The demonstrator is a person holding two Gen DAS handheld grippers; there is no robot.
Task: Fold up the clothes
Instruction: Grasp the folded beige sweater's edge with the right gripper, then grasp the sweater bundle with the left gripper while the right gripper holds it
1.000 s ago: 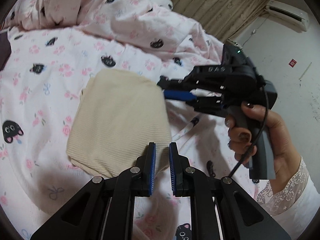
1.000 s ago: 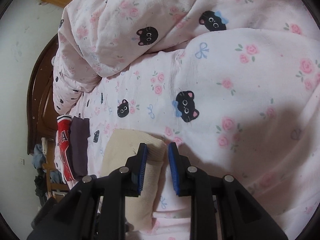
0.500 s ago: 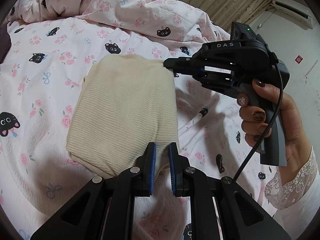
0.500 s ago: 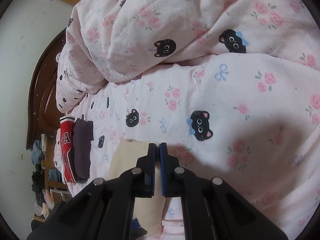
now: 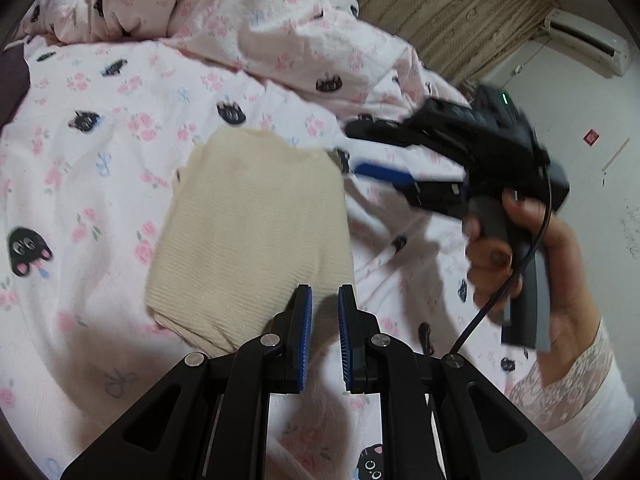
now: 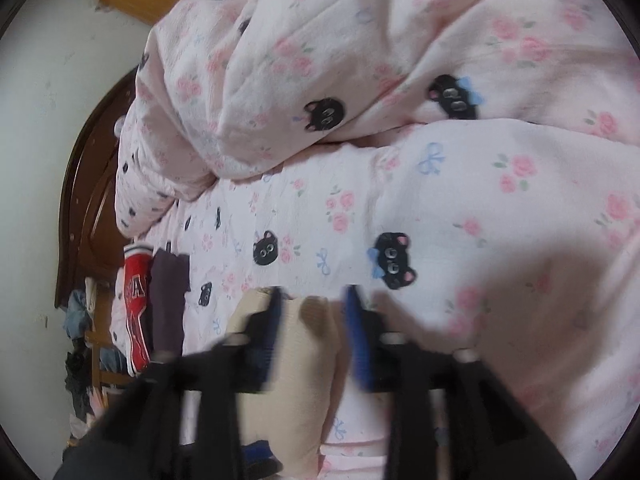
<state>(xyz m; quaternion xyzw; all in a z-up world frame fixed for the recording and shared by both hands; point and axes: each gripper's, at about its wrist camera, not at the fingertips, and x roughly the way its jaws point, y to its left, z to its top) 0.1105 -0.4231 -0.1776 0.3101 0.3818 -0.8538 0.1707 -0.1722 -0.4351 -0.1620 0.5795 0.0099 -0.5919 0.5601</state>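
A folded cream ribbed garment (image 5: 252, 232) lies flat on the pink cat-print bed sheet (image 5: 100, 128). My left gripper (image 5: 325, 296) hovers over the garment's near right corner, its blue-padded jaws a narrow gap apart with nothing held between them. My right gripper (image 5: 352, 150), held by a person's hand (image 5: 520, 248), sits at the garment's far right corner with its fingers spread. In the right wrist view, blurred by motion, the right gripper (image 6: 314, 304) is open above the cream garment (image 6: 304, 360), which shows between the fingers.
A bunched pink duvet (image 6: 320, 60) rises behind the garment. A folded red-and-white garment (image 6: 136, 292) and a dark purple one (image 6: 170, 296) lie by the wooden headboard (image 6: 80, 208). A thin white stick-like object (image 5: 392, 248) rests on the sheet right of the garment.
My right gripper was open a second ago, shut half a second ago, and is open again now, shifted slightly. The left gripper and the cream garment have barely moved.
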